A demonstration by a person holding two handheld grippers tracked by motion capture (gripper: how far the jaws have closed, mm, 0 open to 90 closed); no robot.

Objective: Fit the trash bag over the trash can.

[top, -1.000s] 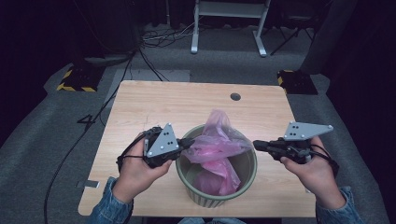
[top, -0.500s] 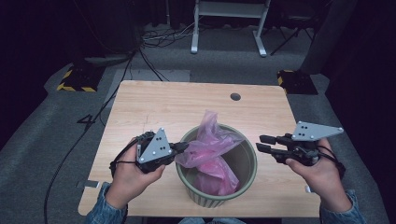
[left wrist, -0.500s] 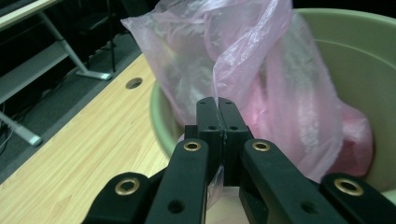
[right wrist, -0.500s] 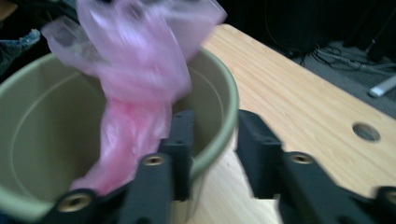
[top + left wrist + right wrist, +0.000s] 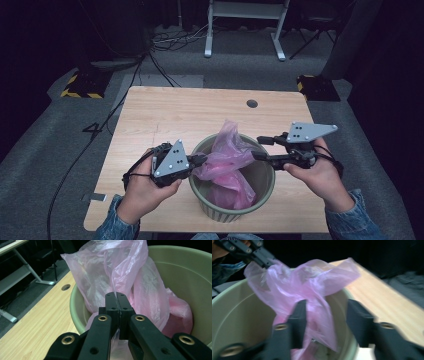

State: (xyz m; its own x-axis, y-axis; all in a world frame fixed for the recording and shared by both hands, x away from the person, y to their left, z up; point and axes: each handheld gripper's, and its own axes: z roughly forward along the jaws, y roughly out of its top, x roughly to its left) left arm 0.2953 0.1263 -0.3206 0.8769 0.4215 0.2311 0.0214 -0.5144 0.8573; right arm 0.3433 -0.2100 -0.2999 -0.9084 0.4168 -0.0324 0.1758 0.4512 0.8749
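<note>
Pale woodgrain table (image 5: 165,115) bears round green bin (image 5: 260,172), crinkly, seemingly translucent pink bag (image 5: 227,155).

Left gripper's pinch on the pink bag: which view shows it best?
Left gripper view. The left gripper has its jaws shut on a fold of the pink bag, sharp and close. The high view shows the pinch small, beside the green bin. The right gripper view shows it far off and blurred.

A lab or studio is suggested: dark surroundings, grey carpet (image 5: 45,150), cables (image 5: 165,42) and a white metal stand (image 5: 245,25) at top, hazard-striped blocks (image 5: 80,87) beside a wooden table (image 5: 165,115)
</note>
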